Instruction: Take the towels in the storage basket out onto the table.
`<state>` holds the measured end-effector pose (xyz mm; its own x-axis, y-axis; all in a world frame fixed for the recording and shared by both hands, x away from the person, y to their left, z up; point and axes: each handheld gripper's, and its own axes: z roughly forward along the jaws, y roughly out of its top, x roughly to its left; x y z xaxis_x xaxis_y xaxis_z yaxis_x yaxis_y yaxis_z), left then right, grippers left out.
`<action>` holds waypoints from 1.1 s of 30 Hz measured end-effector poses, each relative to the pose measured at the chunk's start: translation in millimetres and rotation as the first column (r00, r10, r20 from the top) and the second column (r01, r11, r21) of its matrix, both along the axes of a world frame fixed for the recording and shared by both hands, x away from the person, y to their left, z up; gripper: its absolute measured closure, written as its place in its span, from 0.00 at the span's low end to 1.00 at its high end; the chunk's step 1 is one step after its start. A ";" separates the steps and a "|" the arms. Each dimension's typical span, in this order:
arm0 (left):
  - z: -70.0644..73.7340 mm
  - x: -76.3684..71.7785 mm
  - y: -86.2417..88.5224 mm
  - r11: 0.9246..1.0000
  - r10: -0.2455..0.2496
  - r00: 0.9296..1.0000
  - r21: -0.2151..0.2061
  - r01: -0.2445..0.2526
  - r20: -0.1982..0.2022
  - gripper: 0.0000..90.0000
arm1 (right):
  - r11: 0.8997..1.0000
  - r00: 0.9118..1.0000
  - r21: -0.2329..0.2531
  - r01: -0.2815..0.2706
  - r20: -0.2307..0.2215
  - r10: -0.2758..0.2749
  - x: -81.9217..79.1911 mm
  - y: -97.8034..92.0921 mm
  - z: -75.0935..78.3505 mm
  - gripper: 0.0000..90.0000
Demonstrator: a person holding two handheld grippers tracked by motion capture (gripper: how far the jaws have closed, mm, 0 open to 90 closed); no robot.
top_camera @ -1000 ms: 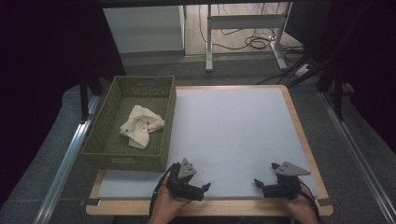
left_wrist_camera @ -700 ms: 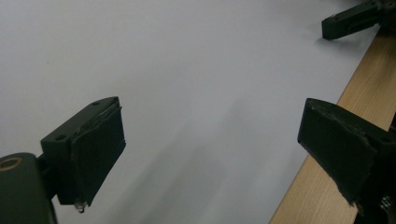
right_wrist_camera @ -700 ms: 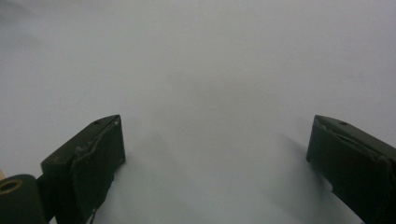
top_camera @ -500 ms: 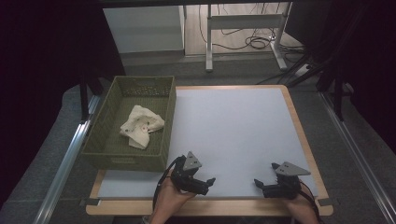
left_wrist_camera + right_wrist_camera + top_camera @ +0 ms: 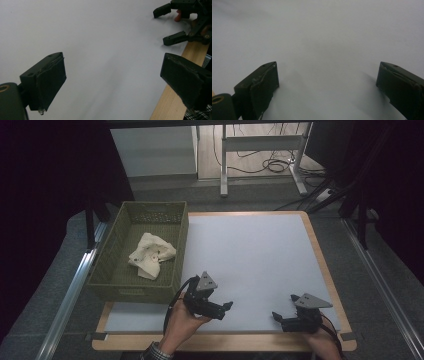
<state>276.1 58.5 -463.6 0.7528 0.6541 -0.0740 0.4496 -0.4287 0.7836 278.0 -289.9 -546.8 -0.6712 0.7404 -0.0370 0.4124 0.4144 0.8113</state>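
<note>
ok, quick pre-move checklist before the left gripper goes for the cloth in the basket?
1. Left gripper open: ok, jaws wide apart with nothing between them in the left gripper view.
2. Right gripper open and out of the way: ok, low at the near right edge of the white mat.
3. Cloth reachable: ok, it lies crumpled on the basket floor, uncovered.
4. Basket seated: ok, it sits level at the mat's left edge.
5. Left gripper aimed at the cloth: not ok, it points right, toward the right gripper.
6. Cloth snagged on the basket weave: cannot tell.
</note>
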 end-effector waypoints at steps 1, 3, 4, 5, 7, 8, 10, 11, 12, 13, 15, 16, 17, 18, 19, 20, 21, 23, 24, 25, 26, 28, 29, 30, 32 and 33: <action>5.0 0.8 -0.1 1.000 -0.003 1.000 0.002 0.003 0.008 0.07 | 1.000 1.000 0.000 0.000 0.000 0.000 0.0 0.0 0.0 0.05; 7.3 1.3 0.0 1.000 -0.005 1.000 0.002 0.005 0.009 0.07 | 1.000 1.000 0.000 0.000 0.000 0.000 0.0 0.0 0.0 0.05; 11.8 2.5 0.5 1.000 -0.007 1.000 0.006 0.007 0.012 0.07 | 1.000 1.000 0.000 0.000 0.000 0.000 0.0 0.0 0.0 0.05; 14.2 3.1 1.1 1.000 -0.006 1.000 0.007 0.006 0.014 0.07 | 1.000 1.000 0.000 0.001 -0.001 -0.001 0.0 0.1 0.0 0.05; 19.3 4.3 3.2 1.000 -0.004 1.000 0.002 0.004 0.017 0.07 | 1.000 1.000 0.001 0.001 -0.002 -0.001 -0.1 0.1 0.0 0.05; 22.0 4.7 4.4 1.000 -0.003 1.000 -0.004 0.003 0.020 0.07 | 1.000 1.000 0.000 0.000 0.000 0.000 0.0 0.0 0.0 0.05; 26.0 4.7 5.6 1.000 0.001 1.000 0.000 -0.001 0.027 0.07 | 1.000 1.000 -0.001 -0.001 0.001 0.001 0.1 -0.1 0.0 0.05; 31.5 5.1 6.8 1.000 0.004 0.999 0.010 -0.004 0.035 0.07 | 1.000 1.000 -0.001 -0.001 -0.001 0.001 0.0 -0.1 0.1 0.05; 31.5 5.1 6.8 1.000 0.004 0.999 0.010 -0.004 0.035 0.07 | 1.000 1.000 -0.001 -0.001 -0.001 0.001 0.0 -0.1 0.1 0.05; 37.1 6.2 8.0 1.000 0.007 0.999 0.021 -0.007 0.038 0.07 | 1.000 1.000 -0.001 -0.001 -0.001 0.001 0.0 -0.1 0.1 0.05; 39.6 7.3 8.9 1.000 0.007 0.999 0.027 -0.008 0.038 0.06 | 1.000 1.000 -0.001 -0.001 -0.002 0.001 0.0 -0.1 0.1 0.05; 43.5 10.1 10.8 0.999 0.013 0.999 0.032 -0.014 0.038 0.06 | 1.000 1.000 0.000 0.000 0.001 0.000 0.1 0.0 -0.1 0.05; 45.3 11.7 12.4 0.999 0.015 0.999 0.036 -0.017 0.038 0.06 | 1.000 1.000 -0.001 -0.001 0.001 0.001 0.1 0.0 -0.1 0.05; 45.3 11.7 12.4 0.999 0.015 0.999 0.036 -0.017 0.038 0.06 | 1.000 1.000 -0.001 -0.001 0.001 0.001 0.1 0.0 -0.1 0.05; 48.4 15.2 15.7 0.999 0.028 0.999 0.044 -0.030 0.042 0.06 | 1.000 1.000 -0.001 -0.001 -0.001 0.001 0.0 -0.1 0.0 0.05; 50.0 17.3 17.8 0.998 0.035 0.998 0.050 -0.037 0.044 0.06 | 1.000 1.000 -0.002 -0.001 0.001 0.001 0.1 -0.2 0.0 0.05; 51.5 19.7 20.3 0.997 0.043 0.998 0.055 -0.045 0.046 0.06 | 1.000 1.000 0.000 -0.001 0.002 0.001 0.1 -0.1 -0.2 0.05; 54.1 24.9 25.6 0.997 0.058 0.998 0.052 -0.060 0.038 0.06 | 1.000 1.000 0.000 -0.001 0.002 0.001 0.1 -0.1 -0.2 0.05; 55.3 27.4 28.4 0.996 0.068 0.997 0.049 -0.070 0.031 0.06 | 1.000 1.000 0.000 -0.002 0.002 0.002 0.2 -0.1 -0.2 0.05; 56.6 30.2 31.4 0.996 0.077 0.997 0.052 -0.078 0.031 0.06 | 1.000 1.000 0.000 -0.001 0.002 0.001 0.1 -0.1 -0.2 0.05; 57.6 32.9 34.4 0.995 0.087 0.996 0.055 -0.089 0.032 0.06 | 1.000 1.000 0.000 -0.001 0.002 0.001 0.1 -0.1 -0.2 0.05; 58.9 38.6 40.4 0.992 0.105 0.994 0.062 -0.106 0.028 0.06 | 1.000 1.000 0.000 -0.001 0.002 0.001 0.2 -0.1 -0.2 0.05; 59.4 41.3 43.5 0.992 0.109 0.994 0.060 -0.111 0.025 0.06 | 1.000 1.000 0.000 -0.001 0.002 0.001 0.1 -0.1 -0.2 0.05; 59.7 44.0 46.4 0.991 0.117 0.993 0.059 -0.118 0.021 0.06 | 1.000 1.000 0.000 -0.001 0.002 0.001 0.1 -0.1 -0.2 0.05; 59.9 46.8 49.5 0.991 0.121 0.993 0.059 -0.122 0.016 0.06 | 1.000 1.000 0.000 -0.002 0.002 0.002 0.2 -0.1 -0.2 0.05; 59.5 52.3 55.6 0.991 0.126 0.992 0.053 -0.126 0.001 0.06 | 1.000 1.000 0.000 -0.001 0.002 0.001 0.1 -0.1 -0.2 0.05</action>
<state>328.5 114.1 -404.2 0.6640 0.7468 -0.0385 0.5048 -0.4096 0.7599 278.2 -290.0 -547.0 -0.6721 0.7394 -0.0385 0.4102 0.4152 0.8120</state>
